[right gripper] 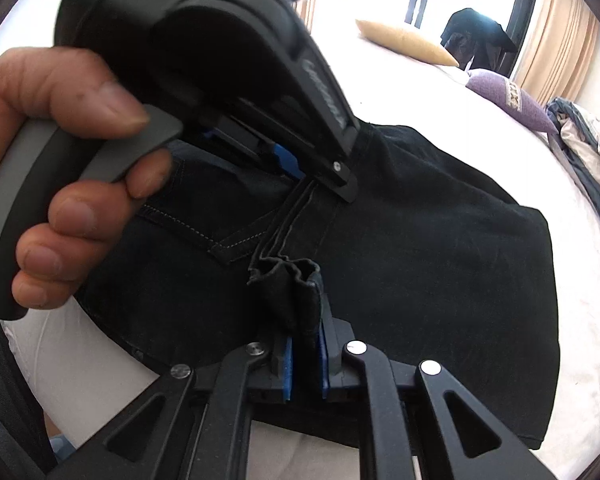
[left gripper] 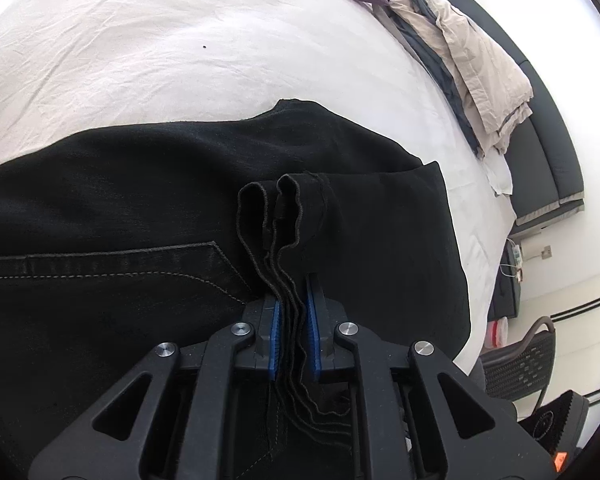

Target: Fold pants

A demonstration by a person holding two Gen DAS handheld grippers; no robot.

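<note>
We have both grippers, left [left gripper: 293,300] and right [right gripper: 305,354], clenched on the hem [right gripper: 285,270] between their fingers; pants [right gripper: 420,240] look part-folded, final fold remains.

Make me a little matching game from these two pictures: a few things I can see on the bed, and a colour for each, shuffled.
Things:
1. pants
2. bed sheet
3. patterned pillow
4. plain pillow

Colours:
A. purple
B. white
C. tan
D. black

Pairs: 1-D, 2-B, 3-A, 4-C.

The left gripper and the right gripper both pinch the stacked hems of the pants.
</note>
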